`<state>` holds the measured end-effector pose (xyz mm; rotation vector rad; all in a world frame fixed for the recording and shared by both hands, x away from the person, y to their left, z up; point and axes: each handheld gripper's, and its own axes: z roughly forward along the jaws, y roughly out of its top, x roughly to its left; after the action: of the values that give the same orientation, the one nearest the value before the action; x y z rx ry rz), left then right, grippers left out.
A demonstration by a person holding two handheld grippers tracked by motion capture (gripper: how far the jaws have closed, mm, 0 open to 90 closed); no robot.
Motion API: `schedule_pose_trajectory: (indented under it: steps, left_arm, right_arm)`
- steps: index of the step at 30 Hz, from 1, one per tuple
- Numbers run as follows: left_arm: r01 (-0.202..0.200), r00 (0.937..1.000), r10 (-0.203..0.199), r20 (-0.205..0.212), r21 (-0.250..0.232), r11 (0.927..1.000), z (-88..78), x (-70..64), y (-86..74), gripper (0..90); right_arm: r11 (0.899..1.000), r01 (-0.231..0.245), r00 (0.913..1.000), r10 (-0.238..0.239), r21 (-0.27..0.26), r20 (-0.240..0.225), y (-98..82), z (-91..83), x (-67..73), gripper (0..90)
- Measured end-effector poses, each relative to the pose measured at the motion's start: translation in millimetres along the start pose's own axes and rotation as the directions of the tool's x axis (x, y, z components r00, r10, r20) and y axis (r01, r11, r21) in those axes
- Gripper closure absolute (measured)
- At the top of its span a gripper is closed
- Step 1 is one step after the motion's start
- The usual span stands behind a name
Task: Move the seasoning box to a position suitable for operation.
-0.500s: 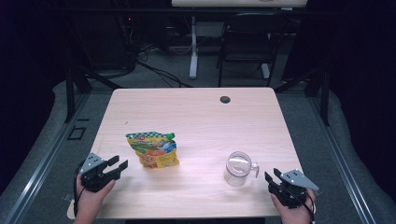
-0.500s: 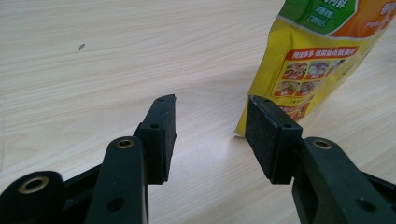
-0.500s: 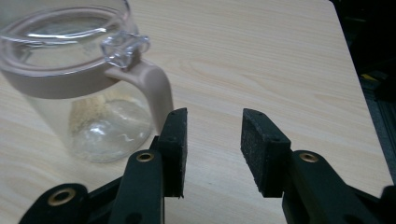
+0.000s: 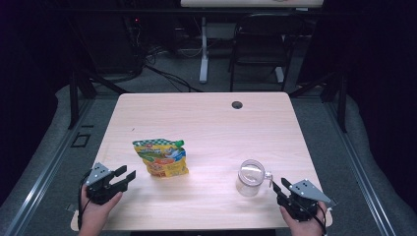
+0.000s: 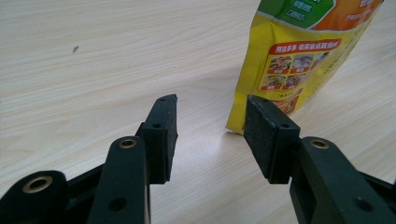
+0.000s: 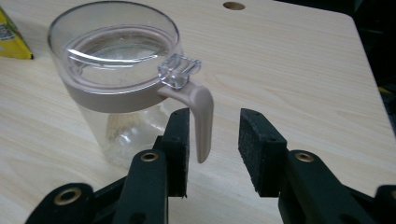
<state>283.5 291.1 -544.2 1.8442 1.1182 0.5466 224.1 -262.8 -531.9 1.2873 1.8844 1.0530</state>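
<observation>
The left tool (image 4: 124,175) is sitting at the near left of the counter (image 4: 206,118), jaws spread wide with nothing between them, pointing toward the pouch (image 4: 161,157). That yellow pouch is lying flat, left of centre, just beyond the jaw tips; in the left gripper view its near corner (image 5: 299,60) is showing past the right pad, not touching. Over on the near right, the right tool (image 4: 278,189) is hovering wide as well. The clear jug (image 4: 251,177) is standing upright just beside it, and in the right gripper view its beige handle (image 6: 201,116) is hanging between the pads (image 6: 180,149), close to the left one, ungripped.
</observation>
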Motion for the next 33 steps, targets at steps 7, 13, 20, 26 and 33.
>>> schedule_pose_trajectory:
  steps: [7, 13, 20, 26, 33]
  left_arm:
    - [0.014, 0.9999, -0.014, -0.002, -0.010, 0.9999, -3.0, 1.2, -1.8, 55.7]
    - [0.013, 0.9999, -0.013, -0.010, -0.012, 0.9998, -6.2, 1.1, -4.1, 56.1]
    - [0.014, 0.9998, -0.014, -0.015, -0.014, 0.9998, -11.4, 0.4, -6.8, 56.6]
    - [0.012, 0.9997, -0.012, -0.020, -0.009, 0.9999, -13.5, 0.5, -8.3, 56.7]
    - [0.013, 0.9998, -0.013, -0.017, -0.009, 0.9999, -13.6, 0.0, -8.9, 56.8]
  right_arm:
    - [0.999, 0.025, 0.9993, -0.024, 0.029, -0.029, -0.2, 7.3, 4.9, 63.7]
    - [0.997, 0.043, 0.9988, -0.041, 0.065, -0.025, -0.4, 21.4, 5.9, 63.7]
    - [0.994, 0.074, 0.9972, -0.074, 0.077, 0.003, 3.5, 34.1, 11.1, 66.8]
    - [0.995, 0.060, 0.9978, -0.062, 0.081, 0.022, 4.1, 39.5, 11.4, 71.5]
    - [0.996, 0.035, 0.9987, -0.038, 0.083, 0.033, 5.3, 40.5, 10.1, 76.8]
